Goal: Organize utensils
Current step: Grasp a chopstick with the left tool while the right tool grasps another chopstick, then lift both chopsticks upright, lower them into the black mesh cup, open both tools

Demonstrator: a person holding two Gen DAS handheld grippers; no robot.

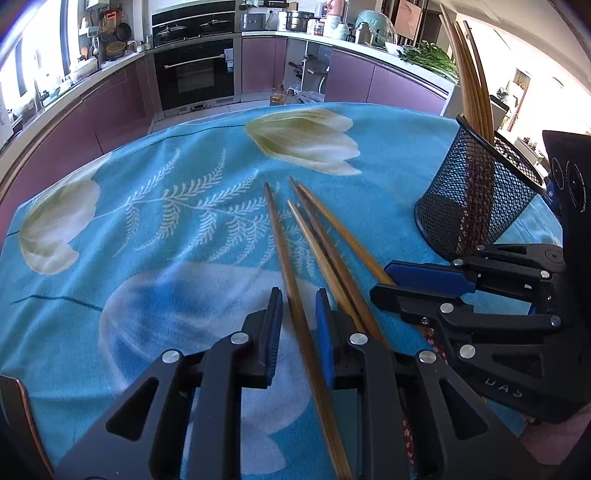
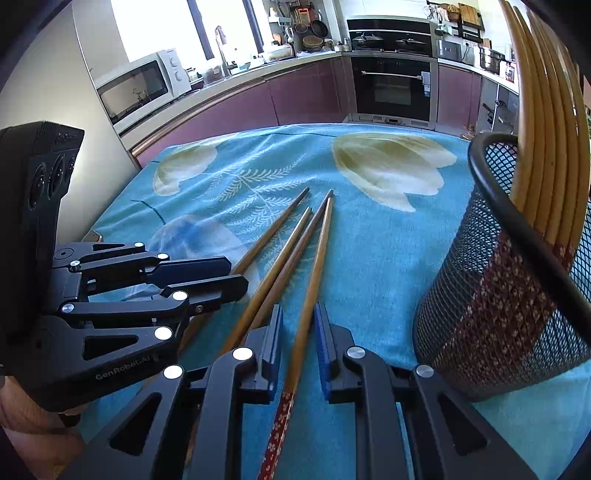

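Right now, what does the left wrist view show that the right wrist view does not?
Only the left wrist view shows the leafy greens on the counter, the open cabinet with pots, and the right claw from outside. Only the right wrist view shows the microwave, the window, and the left claw from outside. Both share the blue floral cloth, four loose chopsticks on it, the mesh holder with chopsticks standing in it, and the oven. Each open claw straddles one loose chopstick.
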